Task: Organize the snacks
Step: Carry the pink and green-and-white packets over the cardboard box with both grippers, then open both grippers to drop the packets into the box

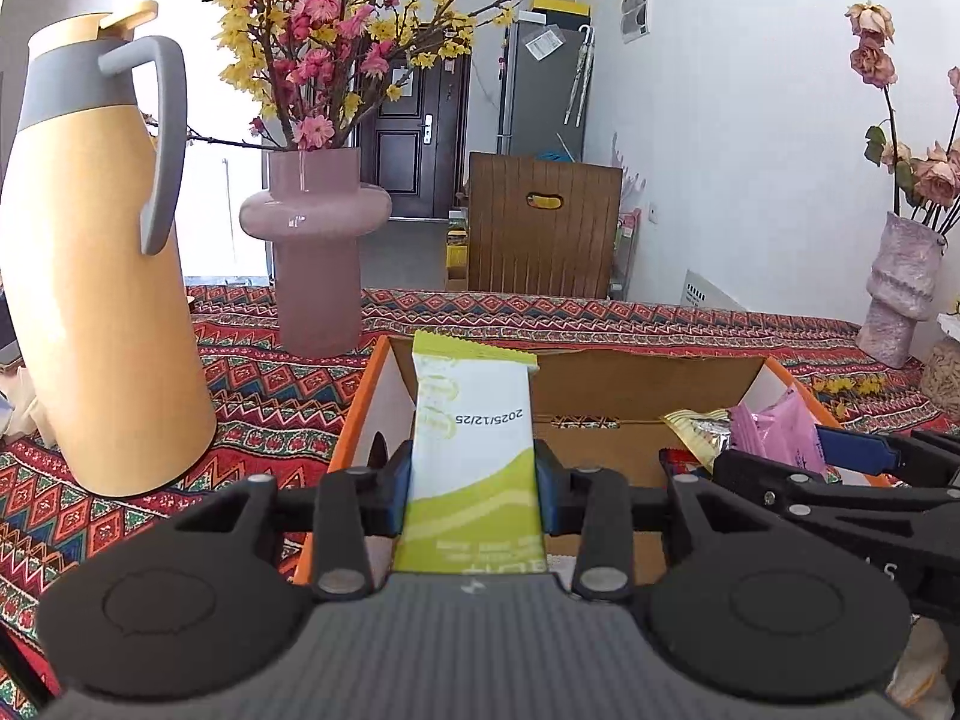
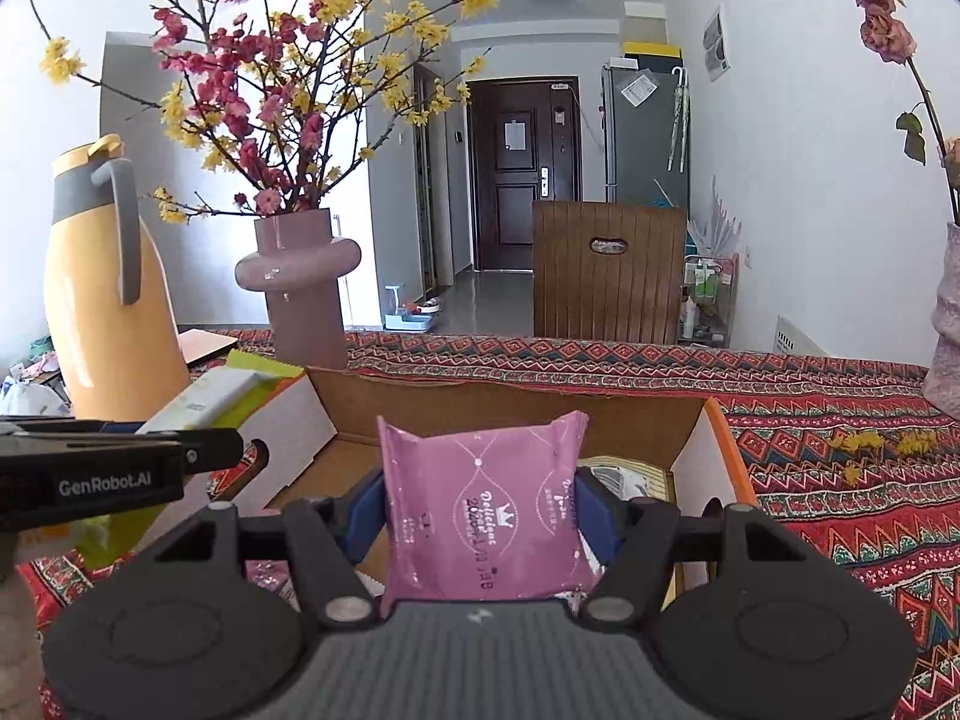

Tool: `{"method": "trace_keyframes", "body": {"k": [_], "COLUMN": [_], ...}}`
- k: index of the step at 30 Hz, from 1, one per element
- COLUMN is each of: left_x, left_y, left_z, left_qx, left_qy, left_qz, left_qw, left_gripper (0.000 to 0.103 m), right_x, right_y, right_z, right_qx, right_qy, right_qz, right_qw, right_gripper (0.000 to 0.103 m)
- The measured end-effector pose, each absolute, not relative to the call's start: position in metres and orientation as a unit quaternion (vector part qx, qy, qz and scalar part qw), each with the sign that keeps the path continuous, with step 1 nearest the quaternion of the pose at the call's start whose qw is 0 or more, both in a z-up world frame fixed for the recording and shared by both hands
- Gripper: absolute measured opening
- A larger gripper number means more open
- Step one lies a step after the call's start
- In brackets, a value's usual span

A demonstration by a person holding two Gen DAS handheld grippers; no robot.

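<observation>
Snacks are in hand on both sides: the left gripper (image 1: pixel 474 480) is clamped on a tall green and white packet (image 1: pixel 471 450), held upright by its lower half, and the right gripper (image 2: pixel 480 516) is clamped on a wider pink packet (image 2: pixel 486 498). Both packets hang over the open cardboard box (image 1: pixel 600 378) with orange sides that sits on the patterned tablecloth (image 1: pixel 270 384), probably so each can be dropped straight in. Gripping low and keeping them upright leaves the free top ends pointing toward the box, which should let them slide in without snagging the flaps. The left view shows a yellowish packet (image 1: pixel 699 429) already lying at the right of the box, next to the pink one. The right view shows the left gripper from the side, its packet slanting over the box's left wall, and more bare box floor. A yellow jug (image 1: pixel 102 276) and pink vase (image 1: pixel 315 240) stand just beyond the box.
</observation>
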State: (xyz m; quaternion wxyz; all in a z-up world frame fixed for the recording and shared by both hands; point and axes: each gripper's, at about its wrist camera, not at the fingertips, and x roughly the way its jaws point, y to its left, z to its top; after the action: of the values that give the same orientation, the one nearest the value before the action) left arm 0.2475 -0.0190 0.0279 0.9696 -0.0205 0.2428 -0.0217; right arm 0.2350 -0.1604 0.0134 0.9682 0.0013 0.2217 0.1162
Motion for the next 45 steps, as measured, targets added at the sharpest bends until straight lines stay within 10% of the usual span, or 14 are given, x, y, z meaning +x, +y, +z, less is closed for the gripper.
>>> {"method": "trace_keyframes", "body": {"k": [7, 11, 14, 45], "left_x": [0.244, 0.239, 0.236, 0.172], "left_y": [-0.018, -0.012, -0.007, -0.012], "left_z": [0.025, 0.029, 0.031, 0.080], "left_qx": [-0.028, -0.043, -0.058, -0.059], "left_qy": [0.241, 0.227, 0.216, 0.172], "left_qz": [-0.027, -0.008, -0.003, -0.017], "left_qw": [0.970, 0.973, 0.975, 0.983], "left_gripper": [0.049, 0.092, 0.102, 0.103], "right_x": [0.237, 0.234, 0.232, 0.169], "right_y": [-0.164, -0.173, -0.181, -0.197], "right_z": [0.009, 0.011, 0.013, 0.062], "right_qx": [0.012, 0.034, 0.055, 0.064], "right_qy": [0.234, 0.225, 0.219, 0.139], "right_qz": [0.116, 0.110, 0.106, 0.094], "right_qw": [0.965, 0.967, 0.968, 0.984], "right_gripper": [0.075, 0.096, 0.103, 0.103]}}
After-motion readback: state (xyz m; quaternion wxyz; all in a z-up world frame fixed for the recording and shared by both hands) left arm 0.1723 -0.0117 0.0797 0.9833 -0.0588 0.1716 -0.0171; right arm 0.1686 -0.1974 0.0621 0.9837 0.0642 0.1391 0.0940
